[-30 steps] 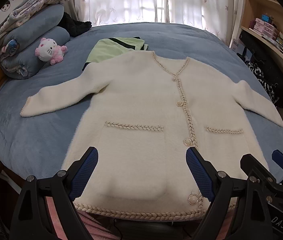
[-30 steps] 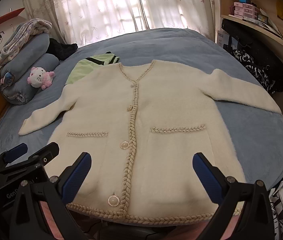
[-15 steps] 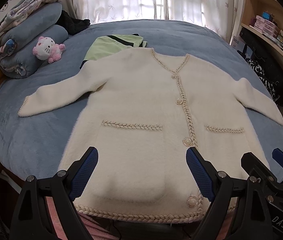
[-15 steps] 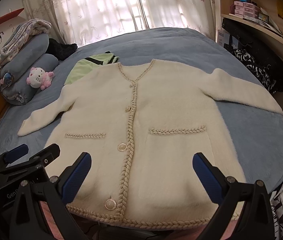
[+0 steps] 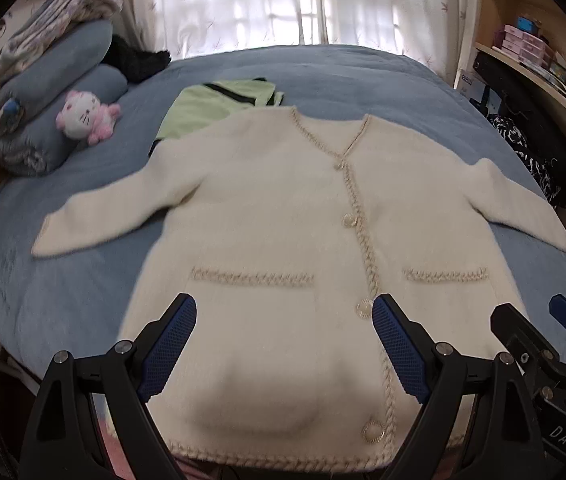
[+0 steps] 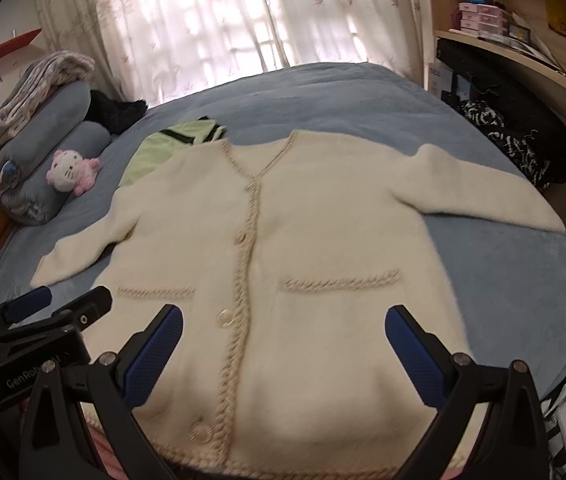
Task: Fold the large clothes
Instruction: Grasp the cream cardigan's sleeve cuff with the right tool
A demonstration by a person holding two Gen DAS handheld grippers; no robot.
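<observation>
Left wrist view: cream cardigan (image 5: 283,216) is spread flat on the blue bed (image 5: 343,68), sleeves out. Left gripper (image 5: 283,344) and right gripper (image 6: 283,350) are held wide apart over the cardigan's hem, nothing gripped.

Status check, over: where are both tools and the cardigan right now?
Left tool open, right tool open, both empty above the hem. Cream cardigan flat on bed, buttoned, sleeves spread, unfolded. Green garment tucked under its shoulder.
</observation>
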